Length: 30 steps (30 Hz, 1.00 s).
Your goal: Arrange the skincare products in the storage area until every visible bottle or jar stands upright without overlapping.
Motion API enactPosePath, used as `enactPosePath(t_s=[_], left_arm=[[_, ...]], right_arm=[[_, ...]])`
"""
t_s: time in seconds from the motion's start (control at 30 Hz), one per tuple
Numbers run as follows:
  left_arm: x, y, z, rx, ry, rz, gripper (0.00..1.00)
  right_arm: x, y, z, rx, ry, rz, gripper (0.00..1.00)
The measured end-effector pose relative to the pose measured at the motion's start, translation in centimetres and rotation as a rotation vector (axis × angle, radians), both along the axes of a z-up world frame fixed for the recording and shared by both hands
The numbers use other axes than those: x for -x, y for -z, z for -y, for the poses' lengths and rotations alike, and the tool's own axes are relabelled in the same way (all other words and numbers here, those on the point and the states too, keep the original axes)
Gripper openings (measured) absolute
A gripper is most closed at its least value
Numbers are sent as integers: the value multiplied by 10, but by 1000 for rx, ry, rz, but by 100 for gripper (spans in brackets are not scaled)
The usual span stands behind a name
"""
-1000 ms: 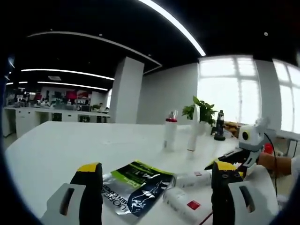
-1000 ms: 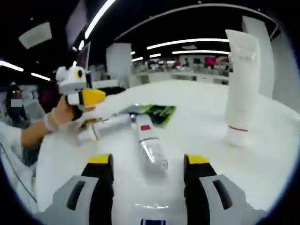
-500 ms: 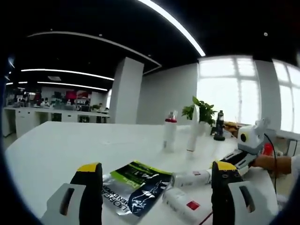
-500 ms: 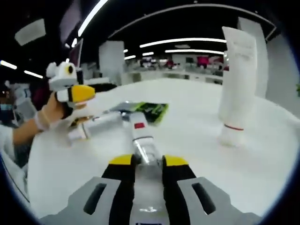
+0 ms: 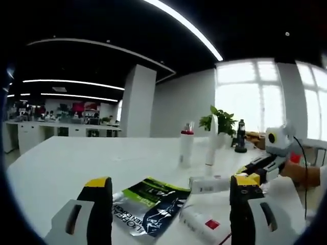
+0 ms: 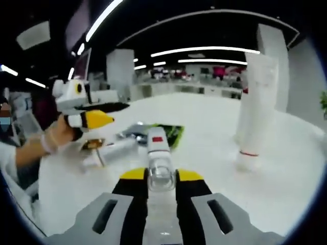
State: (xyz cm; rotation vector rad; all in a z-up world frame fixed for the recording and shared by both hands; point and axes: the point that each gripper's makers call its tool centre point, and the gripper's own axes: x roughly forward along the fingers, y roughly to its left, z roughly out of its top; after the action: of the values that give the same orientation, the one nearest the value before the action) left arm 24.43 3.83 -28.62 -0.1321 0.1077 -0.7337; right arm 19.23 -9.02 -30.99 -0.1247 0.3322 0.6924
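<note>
We see our left gripper, jaws wide apart, above the white worktop. A glossy green-and-black sachet lies flat between them. The right gripper holds a white red-labelled bottle level. Beyond, a red-capped bottle and white tube stand upright.
</note>
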Motion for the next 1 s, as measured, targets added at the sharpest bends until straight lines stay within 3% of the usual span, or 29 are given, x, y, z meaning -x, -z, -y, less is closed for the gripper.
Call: enactPosePath(t_s=[0.07,0.13,0.17,0.27,0.53,0.63,0.73,0.77,0.8,1.0], left_arm=[[-1,-3,-2,7,-6,10,97],[-2,-4,-3,8,-14,17,96],[-3,-6,-5,6,-23,24,96],[-7,-9,-10,-34,-59,66,96],[-14,-19,-22,-132,-155,177,96],[-16,-21,-24,-148,-167,195,94],[-22,-27,-31,-207,-192,278,93],[-24,-28,-31,-227,-196,302,93],[-28,-24,-32,-294,-221,322,94],[-20,-20,-11,-455,-180,419,94]], right_arm=[[-7,-15,-1,-40,14,38,18],[-9,-18,-1,-47,12,44,18],[-15,-28,-3,-90,27,48,18],[-24,-42,-11,-150,25,62,18],[-40,-52,-43,-150,4,45,18],[-39,-52,-54,-201,-11,8,18],[-60,-55,-60,-363,-30,-31,18],[-61,-47,-58,-311,-18,-58,18],[-64,-44,-50,-284,2,-3,18],[-44,-43,-53,-318,-48,-43,18]])
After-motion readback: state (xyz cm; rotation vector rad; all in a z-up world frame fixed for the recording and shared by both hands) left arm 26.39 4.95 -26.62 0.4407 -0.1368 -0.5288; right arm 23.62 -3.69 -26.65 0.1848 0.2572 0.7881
